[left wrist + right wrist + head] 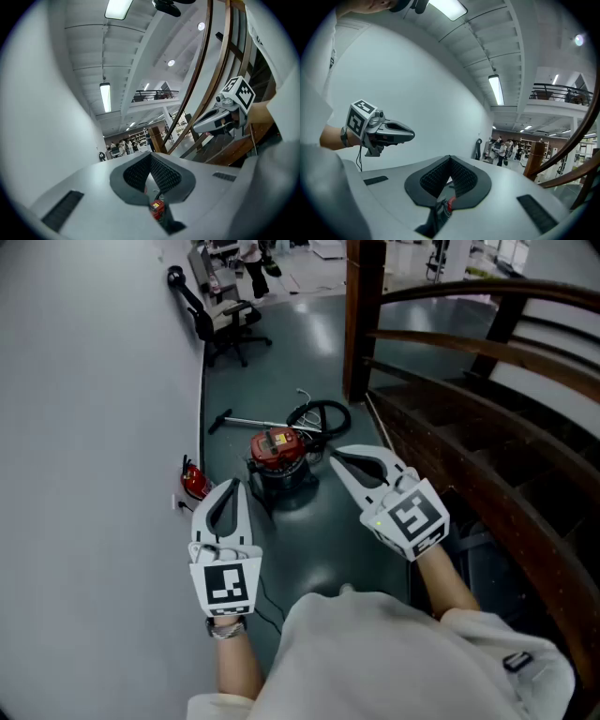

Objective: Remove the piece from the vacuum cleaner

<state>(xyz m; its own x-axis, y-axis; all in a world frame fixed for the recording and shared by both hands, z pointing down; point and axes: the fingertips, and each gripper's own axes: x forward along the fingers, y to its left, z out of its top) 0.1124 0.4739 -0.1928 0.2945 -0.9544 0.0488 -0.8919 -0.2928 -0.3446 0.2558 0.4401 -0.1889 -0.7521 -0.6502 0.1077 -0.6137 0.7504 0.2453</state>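
1. Status: task not started. Vac (278,460) stands on floor (309,540) at frame ctr in head view, red top, dark base. No part of it is in my grip.
2. L gripper (233,486): clenched, jaws tip to tip, nothing between them. Pos: lower left of ctr, pointing toward vac. Tips look near its base in the frame, but I judge them held well above floor level.
3. R gripper (336,457): clenched too, empty. Pos: right of ctr, tips aimed at vac's right side, no contact.
4. Both gripper views: vac shows only as a small red spot thru the slot below the closed jaws, i.e. far off.
5. Attachments: hose (319,415) loops just behind vac, upper ctr. Tube (248,421) lies on floor to vac's upper left. Can't tell which is the piece to pull, or whether either is plugged in.
6. Remaining, as I judge it: everything. Get down to vac, release jaws, brace body w/ one gripper, grasp piece w/ the other, pull it free.
7. Other: small red item (194,479) by wall (84,474) at left; chair (225,320) upper left; wood rail (469,348) at right
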